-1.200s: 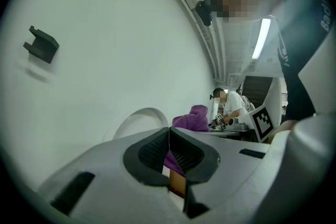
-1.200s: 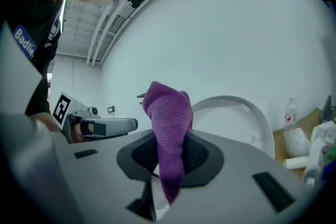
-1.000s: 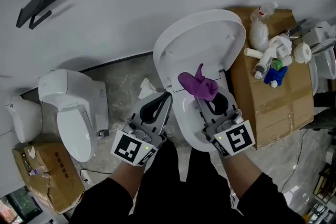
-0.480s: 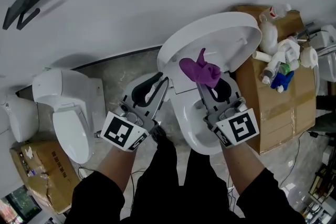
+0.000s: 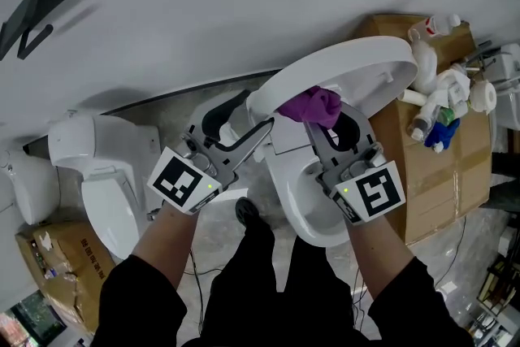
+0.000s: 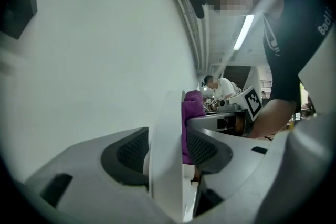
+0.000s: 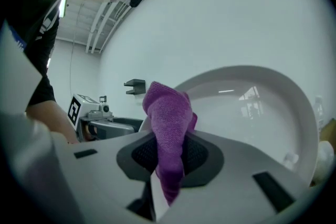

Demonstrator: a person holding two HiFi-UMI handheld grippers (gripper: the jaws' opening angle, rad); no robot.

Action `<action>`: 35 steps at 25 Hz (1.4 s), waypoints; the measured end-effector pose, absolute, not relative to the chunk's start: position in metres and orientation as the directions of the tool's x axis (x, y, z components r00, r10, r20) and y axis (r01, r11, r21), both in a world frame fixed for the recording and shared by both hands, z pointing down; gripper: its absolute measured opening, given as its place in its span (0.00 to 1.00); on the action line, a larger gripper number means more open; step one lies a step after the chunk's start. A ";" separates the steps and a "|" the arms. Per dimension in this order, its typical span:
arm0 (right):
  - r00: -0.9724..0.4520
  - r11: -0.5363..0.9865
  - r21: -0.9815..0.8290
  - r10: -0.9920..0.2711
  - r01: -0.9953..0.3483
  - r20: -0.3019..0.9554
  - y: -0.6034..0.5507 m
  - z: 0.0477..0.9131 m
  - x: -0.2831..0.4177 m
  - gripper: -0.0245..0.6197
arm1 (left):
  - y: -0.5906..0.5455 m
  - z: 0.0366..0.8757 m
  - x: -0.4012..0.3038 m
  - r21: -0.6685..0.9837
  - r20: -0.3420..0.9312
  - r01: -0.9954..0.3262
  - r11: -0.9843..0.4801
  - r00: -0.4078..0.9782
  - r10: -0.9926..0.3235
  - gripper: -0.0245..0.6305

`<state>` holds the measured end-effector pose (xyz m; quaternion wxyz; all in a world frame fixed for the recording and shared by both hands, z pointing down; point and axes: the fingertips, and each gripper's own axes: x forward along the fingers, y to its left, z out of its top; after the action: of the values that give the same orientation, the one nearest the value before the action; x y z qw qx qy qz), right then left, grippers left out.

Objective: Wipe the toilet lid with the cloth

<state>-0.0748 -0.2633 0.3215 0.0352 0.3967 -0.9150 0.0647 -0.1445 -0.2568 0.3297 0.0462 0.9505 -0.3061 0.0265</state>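
On your left hand-held gripper the jaws have just been opening, loose around the edge of the lid. Your right hand-held gripper pinches the cloth, which hides its tips.

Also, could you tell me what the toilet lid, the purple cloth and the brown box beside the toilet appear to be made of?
Toilet lid: probably hard plastic, glossy white, since bright reflections show on its smooth inner face.
Cloth: looks like microfibre or terry, matte purple, with a fine fuzzy nap and a limp drape.
Box: apparently cardboard, dull brown and flat-sided.
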 end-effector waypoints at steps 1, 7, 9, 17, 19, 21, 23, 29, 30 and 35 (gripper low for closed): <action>-0.683 0.677 -0.090 -0.722 -0.730 0.114 -0.266 0.322 -0.076 0.15 | -0.259 0.330 -0.143 0.069 0.073 -0.566 -0.822 0.824 -0.561 0.37; -0.686 0.682 -0.074 -0.721 -0.728 0.095 -0.278 0.321 -0.087 0.15 | -0.269 0.339 -0.129 0.075 0.110 -0.517 -0.853 0.854 -0.508 0.38; -0.678 0.674 -0.073 -0.730 -0.735 0.087 -0.282 0.321 -0.088 0.15 | -0.272 0.340 -0.129 0.057 0.106 -0.519 -0.853 0.853 -0.512 0.38; -0.634 0.632 -0.060 -0.771 -0.773 0.058 -0.300 0.317 -0.059 0.15 | -0.275 0.341 -0.135 0.024 0.129 -0.540 -0.841 0.836 -0.533 0.37; -0.611 0.609 -0.059 -0.789 -0.791 0.056 -0.306 0.318 -0.041 0.15 | -0.276 0.342 -0.134 0.021 0.131 -0.552 -0.834 0.828 -0.545 0.37; -0.580 0.577 -0.058 -0.813 -0.814 0.057 -0.312 0.320 -0.020 0.15 | -0.277 0.342 -0.135 0.025 0.129 -0.568 -0.823 0.818 -0.560 0.37; -0.545 0.543 -0.052 -0.836 -0.838 0.061 -0.319 0.323 0.003 0.15 | -0.278 0.342 -0.137 0.032 0.125 -0.586 -0.810 0.806 -0.578 0.37; -0.474 0.474 -0.019 -0.877 -0.880 0.074 -0.336 0.334 0.060 0.15 | -0.281 0.340 -0.137 0.026 0.126 -0.627 -0.779 0.775 -0.620 0.37; -0.467 0.467 -0.012 -0.881 -0.884 0.076 -0.337 0.336 0.066 0.15 | -0.281 0.341 -0.137 0.025 0.128 -0.630 -0.777 0.773 -0.622 0.37; -0.460 0.461 0.000 -0.885 -0.887 0.080 -0.335 0.345 0.064 0.15 | -0.281 0.341 -0.136 0.019 0.134 -0.628 -0.778 0.772 -0.621 0.37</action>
<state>0.0639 -0.3349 0.3455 0.0342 0.5187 -0.8540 0.0207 -0.1363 -0.2813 0.3410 0.0314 0.9409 -0.3320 0.0599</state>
